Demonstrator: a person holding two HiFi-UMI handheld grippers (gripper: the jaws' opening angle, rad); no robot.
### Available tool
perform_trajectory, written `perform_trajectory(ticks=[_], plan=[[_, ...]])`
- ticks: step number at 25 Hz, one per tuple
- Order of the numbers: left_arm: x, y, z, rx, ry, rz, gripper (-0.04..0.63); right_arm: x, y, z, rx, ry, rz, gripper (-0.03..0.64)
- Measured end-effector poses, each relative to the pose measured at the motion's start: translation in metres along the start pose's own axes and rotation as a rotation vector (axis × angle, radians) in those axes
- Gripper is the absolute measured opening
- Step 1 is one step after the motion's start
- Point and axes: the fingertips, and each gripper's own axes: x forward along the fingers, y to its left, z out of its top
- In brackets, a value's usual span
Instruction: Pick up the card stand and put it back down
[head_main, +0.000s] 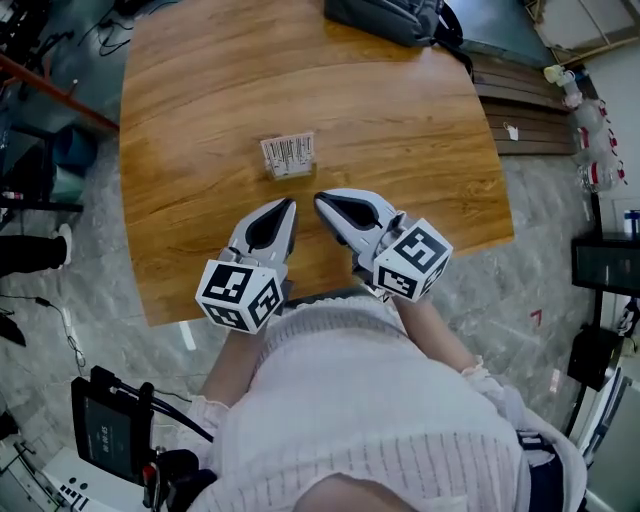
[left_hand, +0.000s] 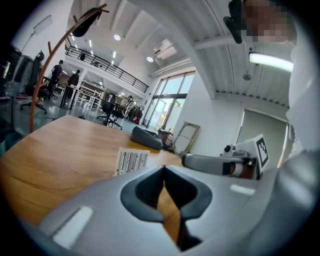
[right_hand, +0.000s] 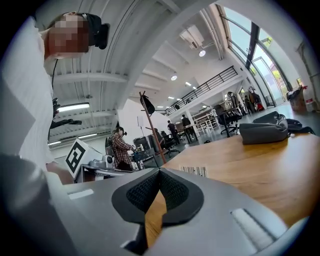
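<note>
Both grippers hang low over the near part of the tabletop (head_main: 420, 130), side by side and close to the person's body, which looks like a ready pose and not a grasp. The left gripper (head_main: 289, 205) has its jaws clenched tip to tip with nothing caught in them; only wood grain shows through the gap behind the tips. The right gripper (head_main: 319, 198) is pressed shut and empty in the same way. The card stand (head_main: 288, 155) sits upright on the tabletop ahead of both pairs of jaws and apart from them. It lies slightly left of where the left jaws point and slightly right of where the right jaws point, so the two grippers angle in toward it. Its barcode-printed face is turned toward the jaws, probably so it stays easy to see and line up on. A grey bag (head_main: 390, 18) lies far beyond the stand, well apart from it. The lift looks not yet begun: whichever gripper takes the stand must first spread its jaws, and a clumsy nudge could topple it.
</note>
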Motion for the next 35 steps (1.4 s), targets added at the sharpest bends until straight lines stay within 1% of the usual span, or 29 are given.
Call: perform_trajectory(ticks=[4,7,11,12,14,17,22,23,26,27,30,33,35], plan=[[0.018,0.021,0.004,-0.003,0.024,-0.005,0.008,0.02,-0.015,0.0,-0.012,0.034,0.027,0.0],[0.024,0.027,0.004,-0.007,0.046,-0.014,0.008,0.029,-0.014,-0.002,0.0,0.061,0.045,0.0],[0.032,0.033,0.001,0.042,0.086,-0.021,0.008,0.037,-0.019,-0.003,0.018,0.068,0.054,0.0],[0.034,0.036,0.0,0.057,0.098,-0.023,0.008,0.039,-0.022,-0.004,0.018,0.072,0.05,0.0],[0.037,0.041,-0.003,0.083,0.119,-0.029,0.008,0.042,-0.03,-0.008,0.017,0.079,0.034,0.026],[0.04,0.054,-0.009,0.115,0.144,-0.024,0.009,0.047,-0.041,-0.016,0.011,0.108,0.008,0.045],[0.04,0.087,-0.019,0.106,0.166,0.004,0.014,0.06,-0.056,-0.032,-0.012,0.167,-0.046,0.099],[0.043,0.093,-0.022,0.107,0.172,0.009,0.022,0.063,-0.062,-0.036,-0.012,0.178,-0.055,0.103],[0.059,0.112,-0.035,0.127,0.199,0.031,0.088,0.068,-0.083,-0.052,-0.009,0.217,-0.073,0.114],[0.064,0.116,-0.038,0.129,0.207,0.038,0.102,0.07,-0.089,-0.056,-0.007,0.23,-0.081,0.124],[0.077,0.127,-0.046,0.112,0.223,0.049,0.14,0.075,-0.109,-0.069,0.009,0.26,-0.108,0.197],[0.084,0.137,-0.053,0.108,0.238,0.061,0.2,0.082,-0.119,-0.08,0.006,0.29,-0.11,0.222],[0.082,0.138,-0.054,0.105,0.24,0.063,0.216,0.086,-0.118,-0.086,0.005,0.31,-0.099,0.228]])
